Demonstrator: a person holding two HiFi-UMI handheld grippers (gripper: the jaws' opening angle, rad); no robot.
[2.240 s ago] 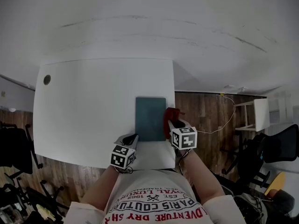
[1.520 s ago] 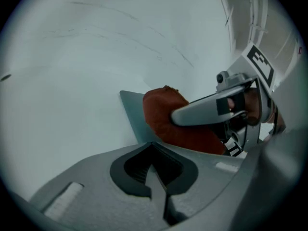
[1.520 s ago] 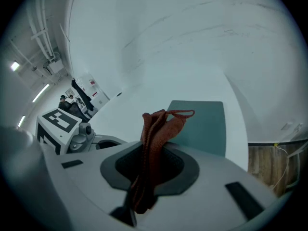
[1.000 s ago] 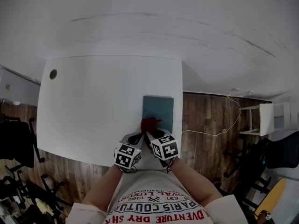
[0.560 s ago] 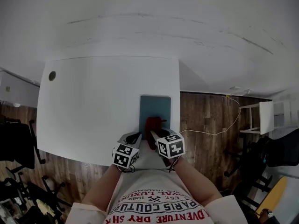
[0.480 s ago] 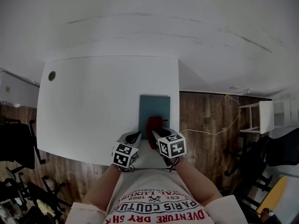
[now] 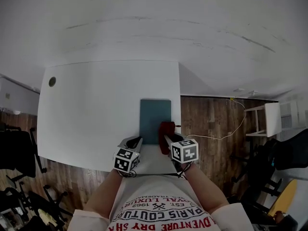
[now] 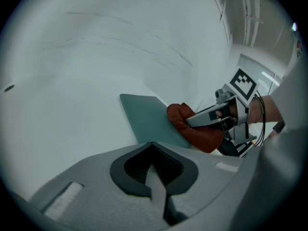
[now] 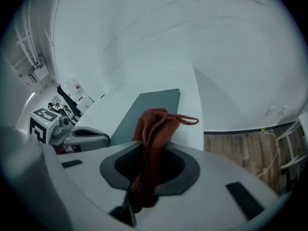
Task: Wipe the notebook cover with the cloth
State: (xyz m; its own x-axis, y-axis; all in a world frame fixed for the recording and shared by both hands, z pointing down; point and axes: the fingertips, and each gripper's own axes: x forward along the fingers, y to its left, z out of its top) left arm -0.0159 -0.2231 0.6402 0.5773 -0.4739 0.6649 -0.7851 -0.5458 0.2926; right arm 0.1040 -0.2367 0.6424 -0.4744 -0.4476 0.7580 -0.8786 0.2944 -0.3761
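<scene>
A teal notebook lies flat near the white table's right front corner. My right gripper is shut on a rust-red cloth, which rests on the notebook's near right corner. In the right gripper view the cloth bunches up between the jaws, with the notebook stretching beyond it. My left gripper sits just left of the notebook's near edge, shut and holding nothing. From the left gripper view the notebook, the cloth and the right gripper are all visible.
The white table has a dark round hole at its far left. Its right edge runs close beside the notebook. Past it are wooden floor, a thin cable, a white stool and dark chairs.
The right gripper has swept the cloth across the notebook's near end, from its left side to its right corner. The left gripper has stayed by the front edge.
</scene>
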